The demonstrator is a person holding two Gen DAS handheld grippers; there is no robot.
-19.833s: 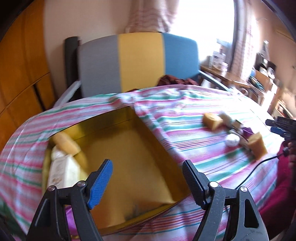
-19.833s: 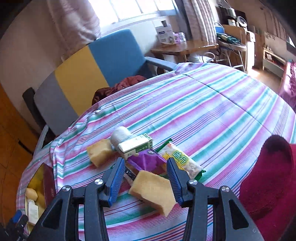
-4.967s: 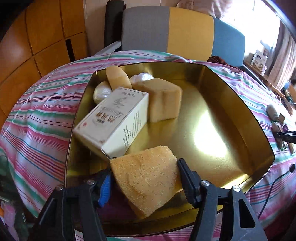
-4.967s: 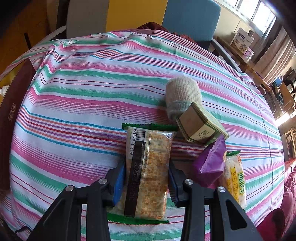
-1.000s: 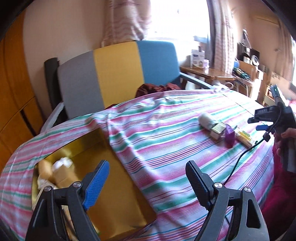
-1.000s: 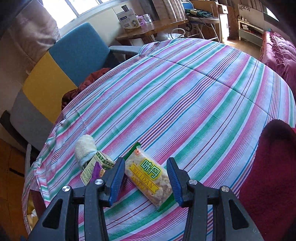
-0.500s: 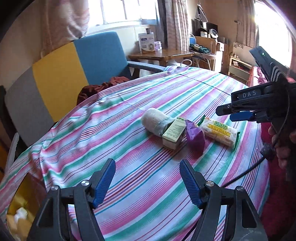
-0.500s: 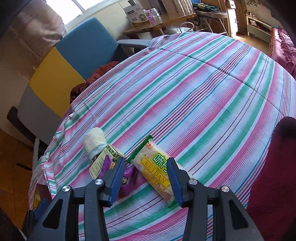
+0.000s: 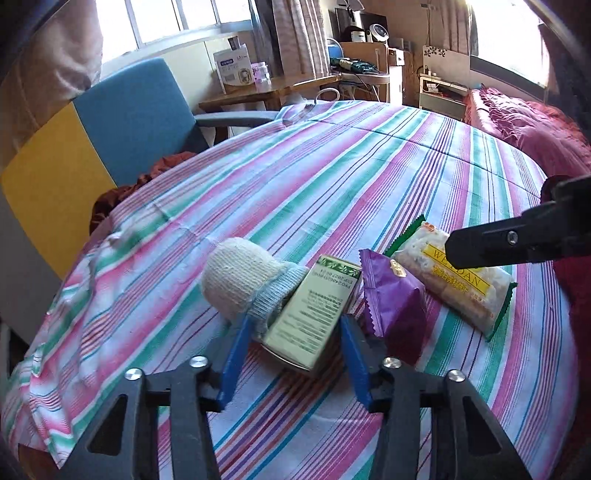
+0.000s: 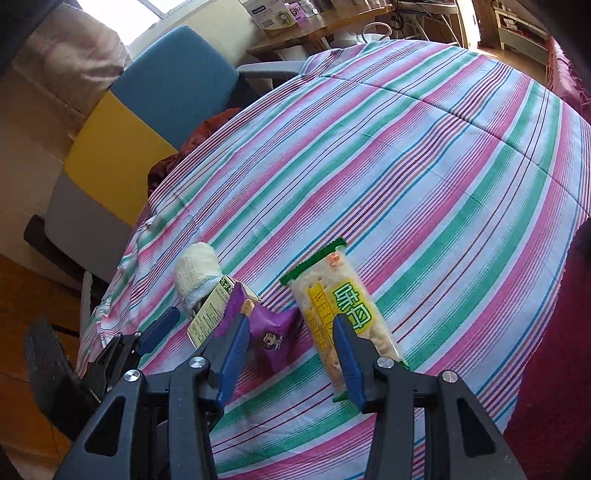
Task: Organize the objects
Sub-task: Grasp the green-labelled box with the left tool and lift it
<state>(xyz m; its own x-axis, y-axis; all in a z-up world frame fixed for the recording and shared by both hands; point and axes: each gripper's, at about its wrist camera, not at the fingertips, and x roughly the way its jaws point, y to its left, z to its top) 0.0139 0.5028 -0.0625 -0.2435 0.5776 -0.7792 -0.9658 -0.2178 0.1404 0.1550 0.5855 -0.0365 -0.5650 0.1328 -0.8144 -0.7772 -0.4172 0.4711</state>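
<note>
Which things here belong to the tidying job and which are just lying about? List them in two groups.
Part of the job:
- green-and-white box, between the left gripper's closing jaws
- rolled sock
- purple snack packet
- cracker packet, under the right gripper

Just lying about:
- striped tablecloth
- chair
- side table with a white box

Before me a striped tablecloth covers the table, with a grey-yellow-blue chair behind it, a wooden desk under bright windows, curtains, and wood flooring.
</note>
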